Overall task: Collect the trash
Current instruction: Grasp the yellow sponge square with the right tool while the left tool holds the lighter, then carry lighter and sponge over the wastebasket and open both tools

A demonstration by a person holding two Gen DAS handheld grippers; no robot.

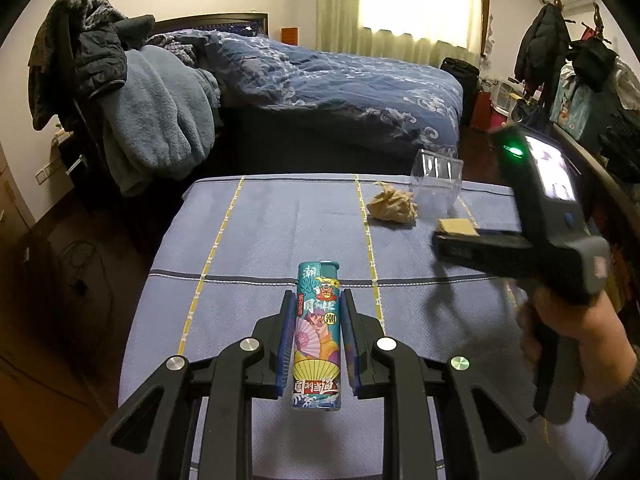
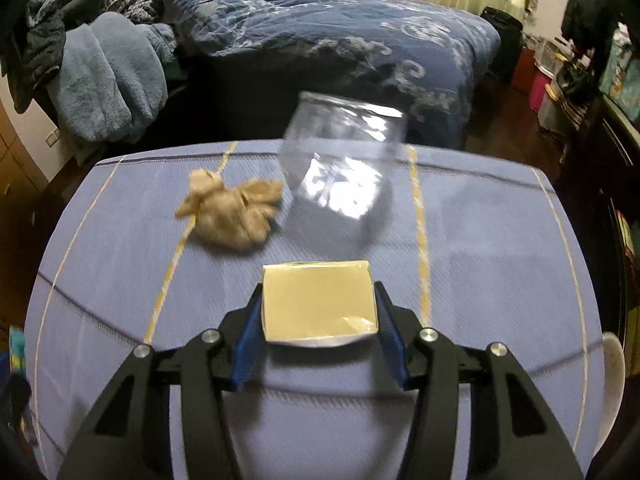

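Left gripper (image 1: 316,344) clamps printed teal lighter (image 1: 317,336), held upright between blue pads, above near edge of blue-clothed table (image 1: 260,240). Right gripper (image 2: 318,332) closed on small tan packet (image 2: 318,306), pads pressing both sides, over table middle. Crumpled brown paper (image 2: 234,214) lies near far edge, just beside clear plastic cup (image 2: 340,168).

place: home bedroom | signs: bed (image 1: 340,76) with blue quilt, curtained window (image 1: 416,0), hung coats (image 1: 540,40)
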